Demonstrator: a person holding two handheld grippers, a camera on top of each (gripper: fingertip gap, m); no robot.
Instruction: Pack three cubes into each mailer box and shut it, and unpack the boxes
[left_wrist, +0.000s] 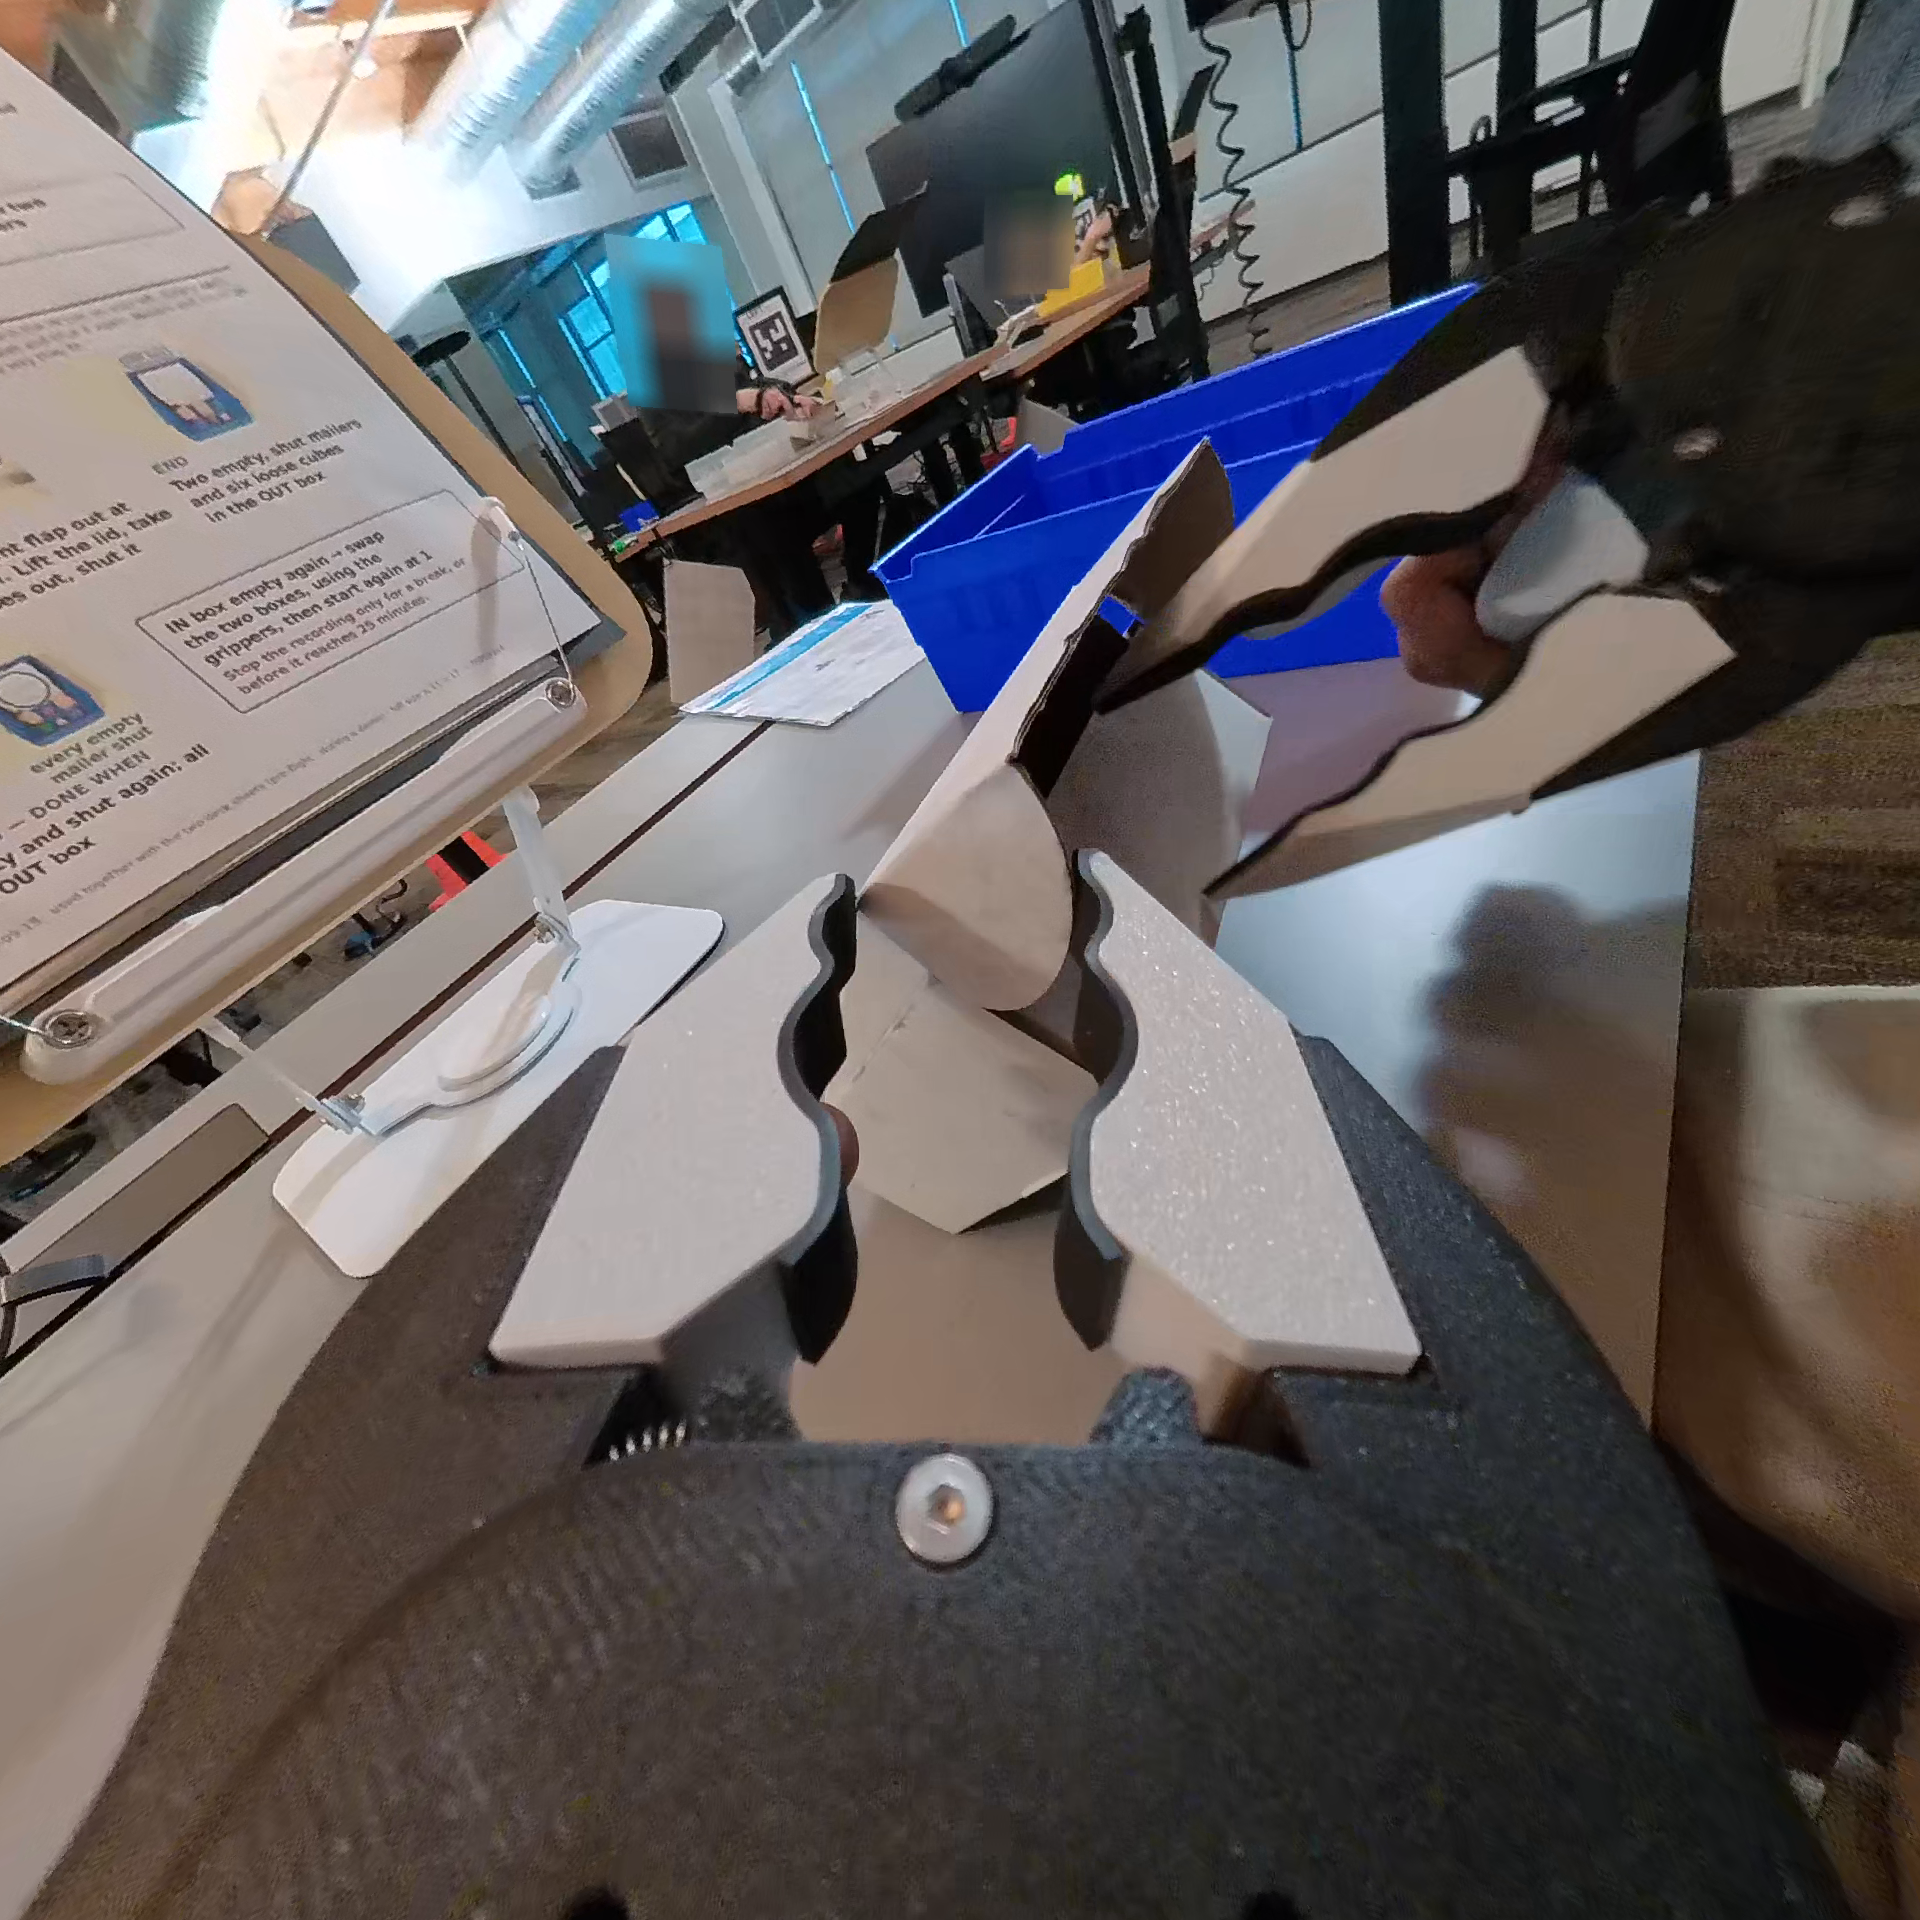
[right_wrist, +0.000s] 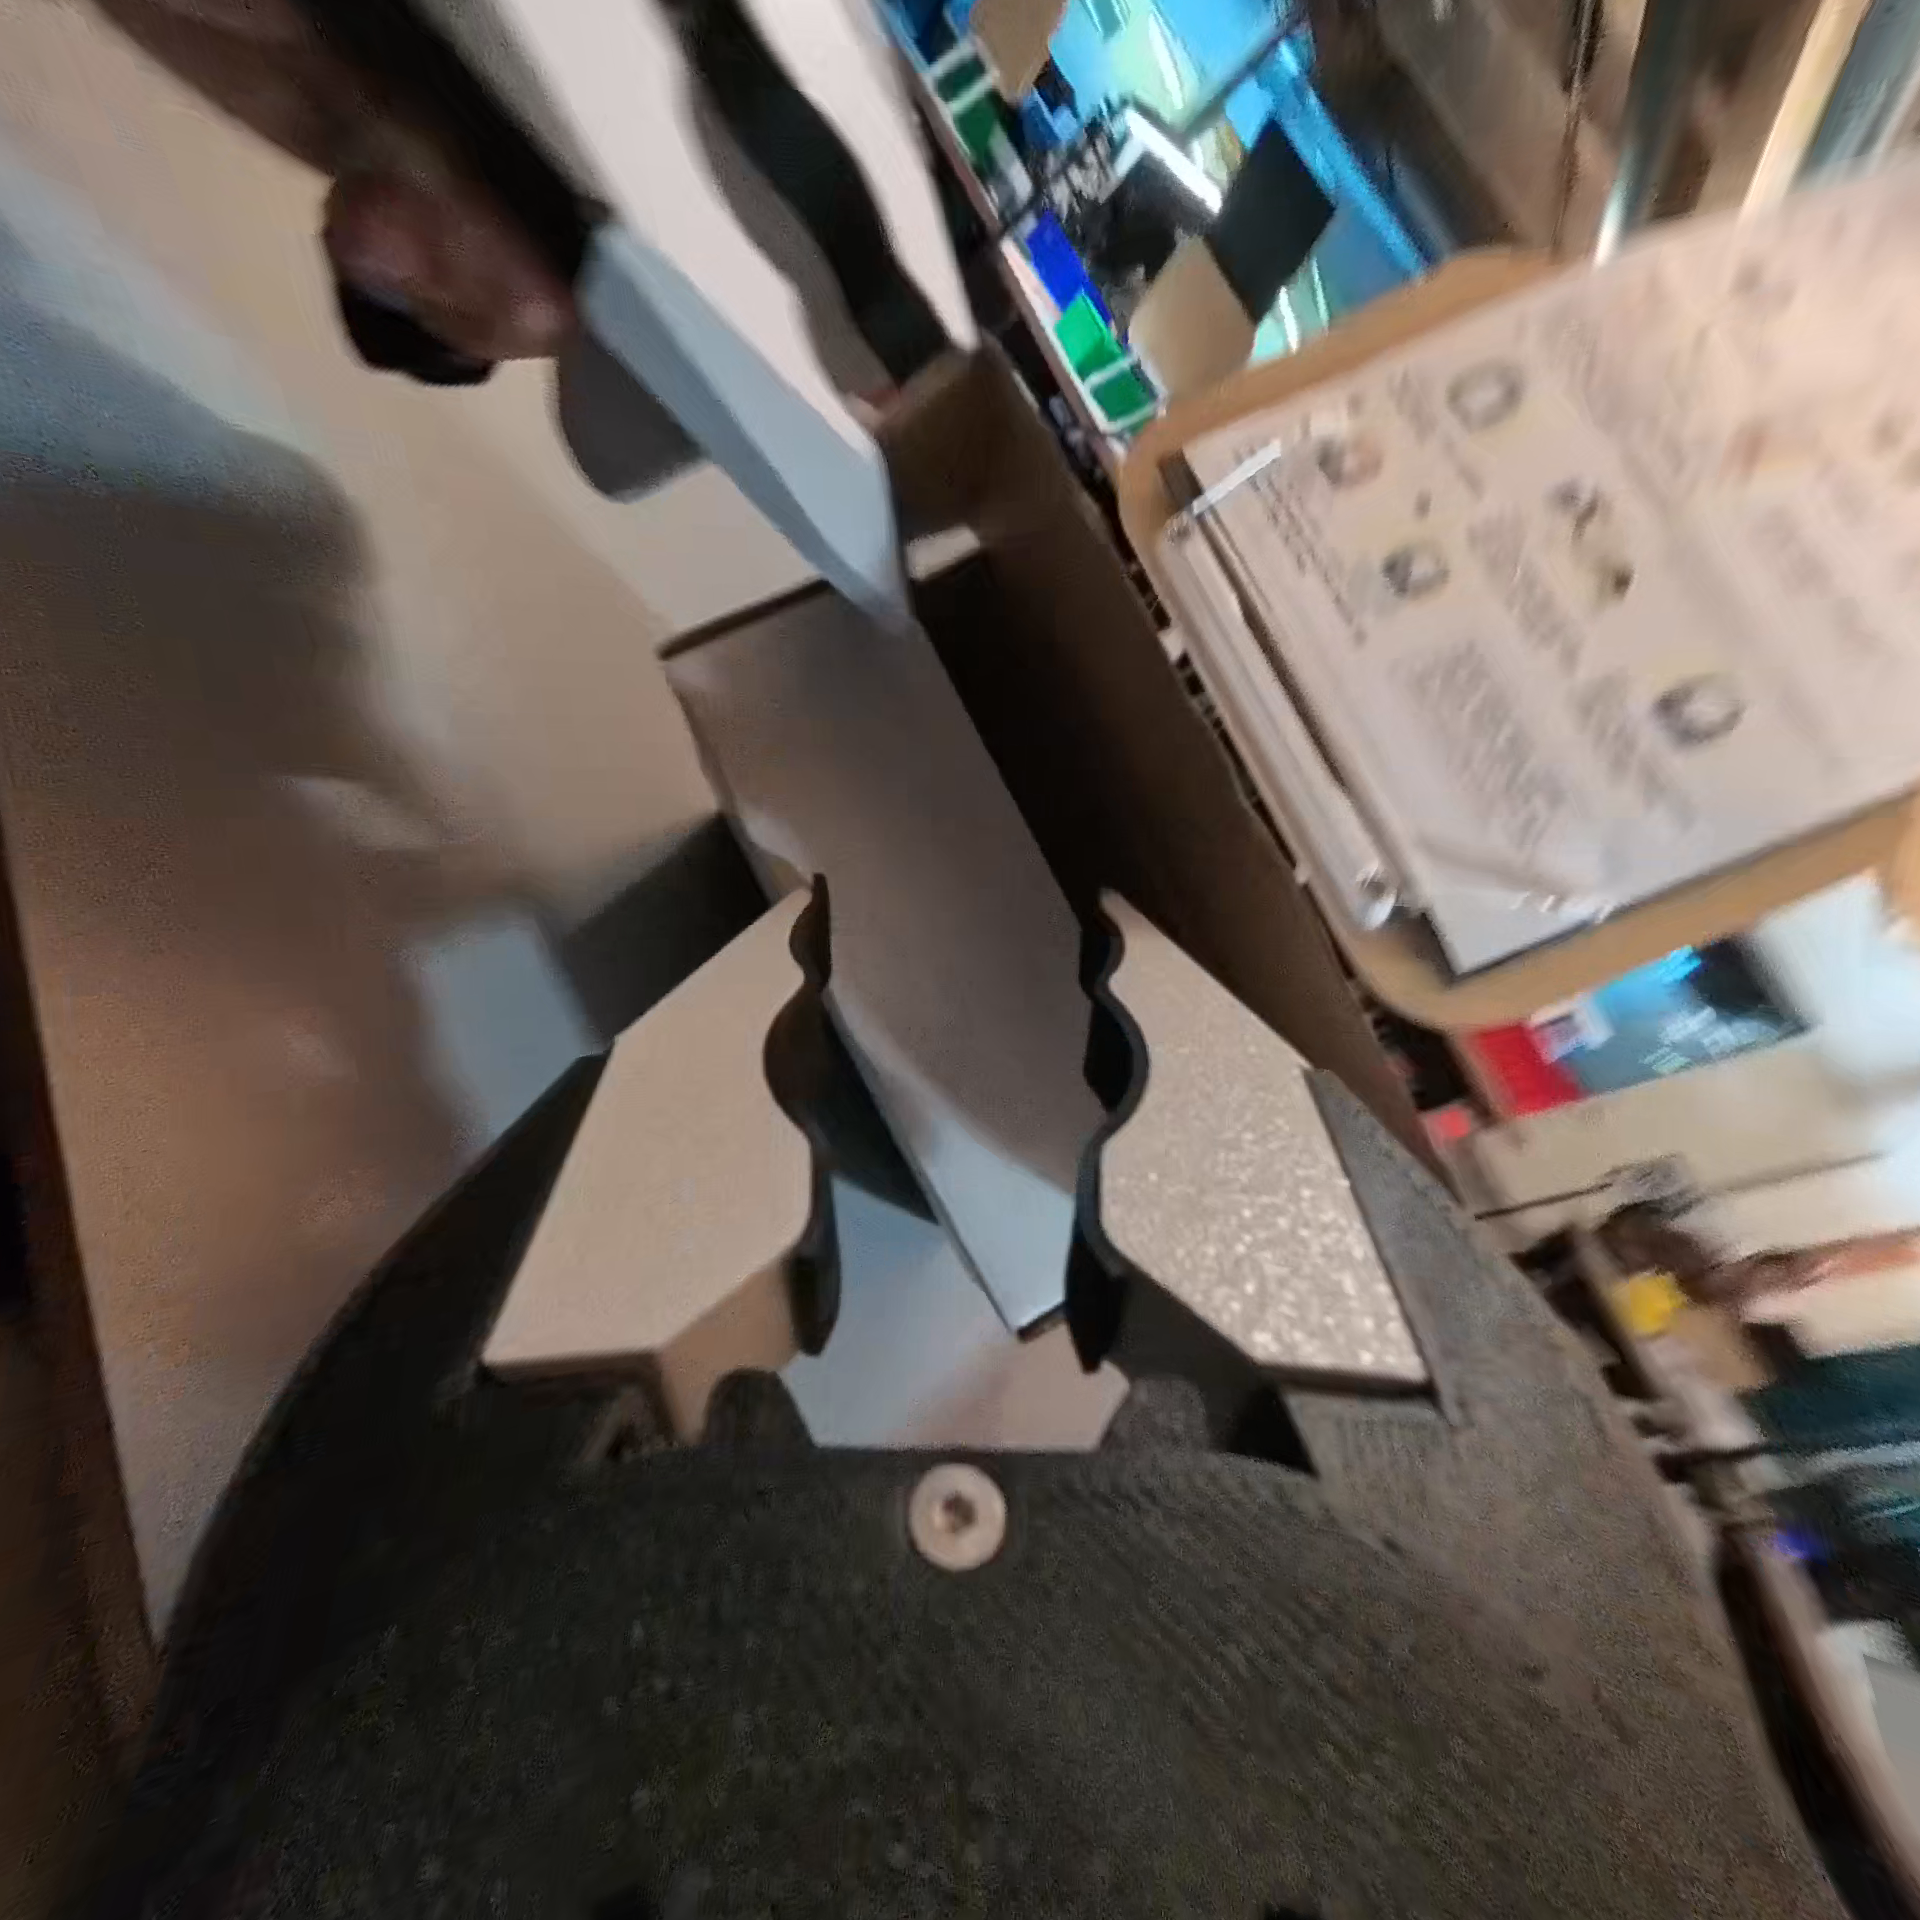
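Cardboard fills both of my wrist views: the white mailer box (left_wrist: 966, 1039) sits on the grey table (left_wrist: 727, 790), on the near side of the blue bin (left_wrist: 1174, 499) and well apart from the instruction stand (left_wrist: 260, 540). I judge I'm working its lid and flaps, so each tool steadies a different panel. My left gripper (left_wrist: 961, 1091) is partly open, a rounded flap lying between its fingers; contact is unclear. My right gripper (right_wrist: 951, 1101) reaches in from the bin's side, also partly open, a lid panel passing between its fingers; whether it pinches, I cannot tell. No cubes show.
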